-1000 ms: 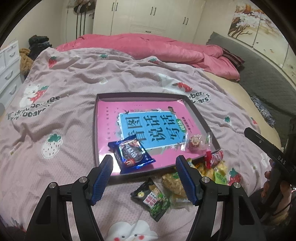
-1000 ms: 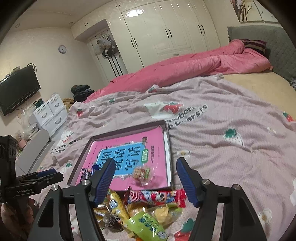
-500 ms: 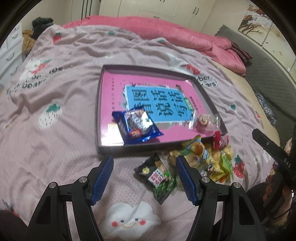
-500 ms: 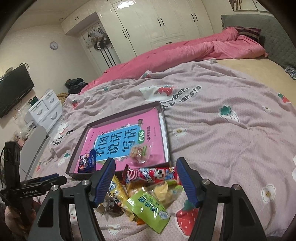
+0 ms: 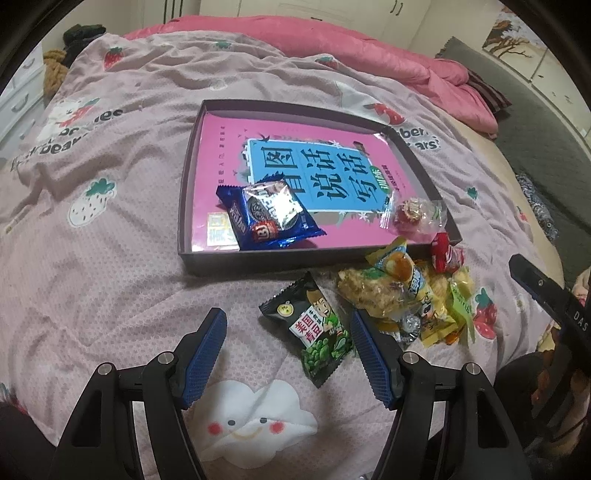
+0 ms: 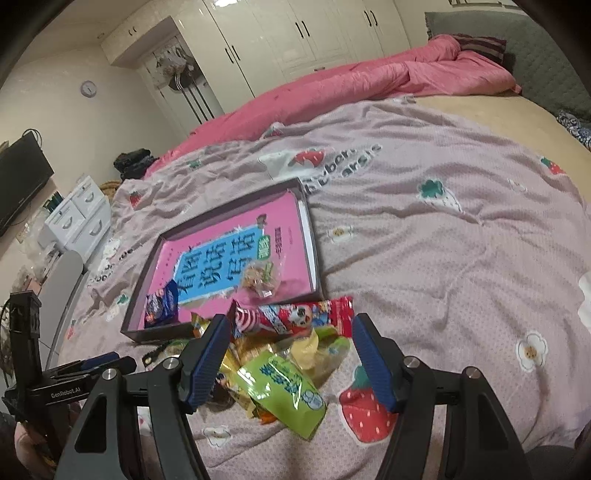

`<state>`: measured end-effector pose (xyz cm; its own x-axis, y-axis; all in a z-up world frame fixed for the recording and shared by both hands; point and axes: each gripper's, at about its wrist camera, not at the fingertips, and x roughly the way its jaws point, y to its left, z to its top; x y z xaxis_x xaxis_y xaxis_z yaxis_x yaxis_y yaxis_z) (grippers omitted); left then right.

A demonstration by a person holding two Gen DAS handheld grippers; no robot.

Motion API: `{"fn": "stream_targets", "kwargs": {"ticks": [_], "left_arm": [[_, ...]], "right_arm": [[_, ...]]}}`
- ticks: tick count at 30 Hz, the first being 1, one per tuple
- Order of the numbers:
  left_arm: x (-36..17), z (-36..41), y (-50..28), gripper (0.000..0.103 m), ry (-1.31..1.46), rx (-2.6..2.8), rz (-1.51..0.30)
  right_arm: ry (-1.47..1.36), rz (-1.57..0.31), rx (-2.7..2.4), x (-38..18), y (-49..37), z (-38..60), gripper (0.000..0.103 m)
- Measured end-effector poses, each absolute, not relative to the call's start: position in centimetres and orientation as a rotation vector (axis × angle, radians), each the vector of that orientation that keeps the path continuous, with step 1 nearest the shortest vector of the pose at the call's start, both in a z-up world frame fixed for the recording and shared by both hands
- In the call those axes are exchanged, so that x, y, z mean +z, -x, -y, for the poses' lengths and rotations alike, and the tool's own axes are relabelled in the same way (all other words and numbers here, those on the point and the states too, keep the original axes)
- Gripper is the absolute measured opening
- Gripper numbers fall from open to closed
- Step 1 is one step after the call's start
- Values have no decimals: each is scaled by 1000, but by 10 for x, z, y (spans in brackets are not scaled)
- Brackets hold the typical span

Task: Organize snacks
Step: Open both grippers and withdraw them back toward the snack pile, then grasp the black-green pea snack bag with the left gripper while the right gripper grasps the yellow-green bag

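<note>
Pink strawberry-print bedspread carries a shallow dark tray lined by a pink book; blue cookie packet and clear candy bag lie inside. Left gripper, jaws apart and empty, hovers over black-green pea packet. Right gripper, also apart and empty, frames the loose snack pile just outside the tray's near edge.

This is a bedroom in a home. Ahead of the fingers spreads a bed under a pink strawberry-print cover, a rumpled pink duvet beyond it. White wardrobes line the far wall (a round clock beside them), with a television and white drawers off left.
</note>
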<state>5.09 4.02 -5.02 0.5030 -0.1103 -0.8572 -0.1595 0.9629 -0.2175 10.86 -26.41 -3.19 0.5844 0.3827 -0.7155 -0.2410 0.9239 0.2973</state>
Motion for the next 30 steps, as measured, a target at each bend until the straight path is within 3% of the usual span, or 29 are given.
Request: {"fn": "stream_targets", "kwargs": {"ticks": [18, 30], "left_arm": [[-68, -34, -56, 71, 272, 53, -1089], [-85, -35, -64, 71, 294, 70, -1115]], "right_arm": [[-146, -1017, 353, -63, -113, 256, 68], [-434, -1161, 358, -105, -138, 272, 68]]}}
